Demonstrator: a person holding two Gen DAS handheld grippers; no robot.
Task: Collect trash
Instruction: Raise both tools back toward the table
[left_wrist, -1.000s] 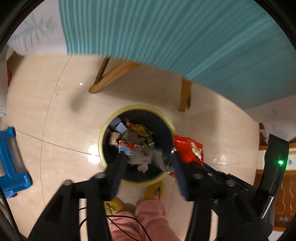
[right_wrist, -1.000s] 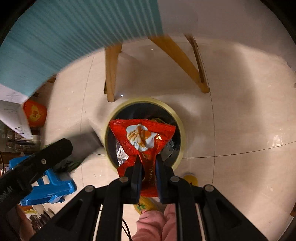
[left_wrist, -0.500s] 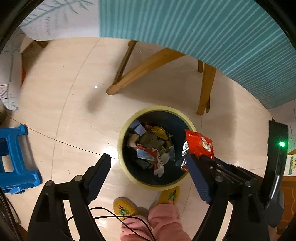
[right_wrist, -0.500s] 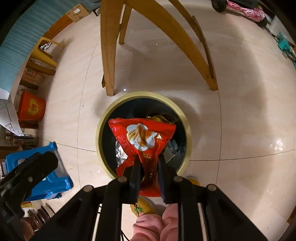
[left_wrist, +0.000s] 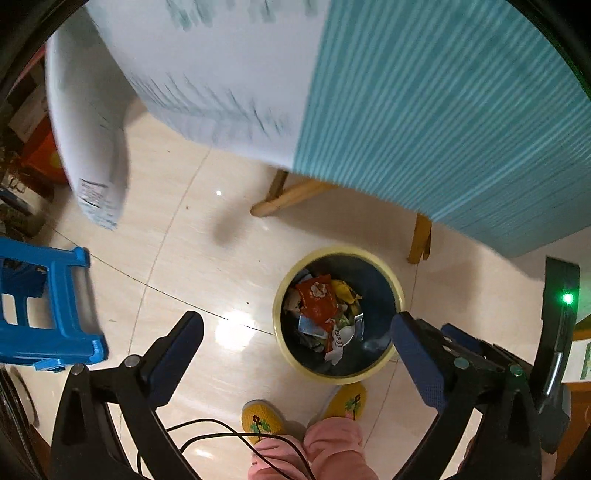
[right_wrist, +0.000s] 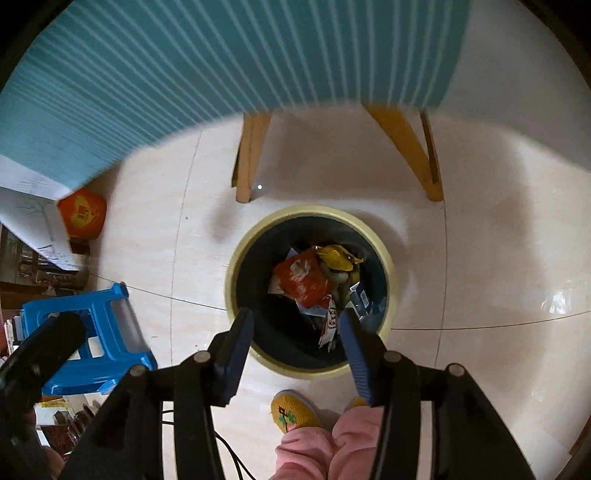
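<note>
Your right gripper (right_wrist: 295, 332) hangs over the bin's yellow rim (right_wrist: 388, 258), fingers apart and empty. Your left gripper (left_wrist: 295, 343) gapes wide. The red wrapper (right_wrist: 301, 278) lies inside; bare floor (right_wrist: 498, 258) opens rightward.

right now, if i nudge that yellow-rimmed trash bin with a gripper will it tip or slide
The trash bin probably slides rather than tips: it looks wide and squat on glossy floor tile. It likely feels light, since it seems to hold only crumpled wrappers, such as the red snack bag.
</note>
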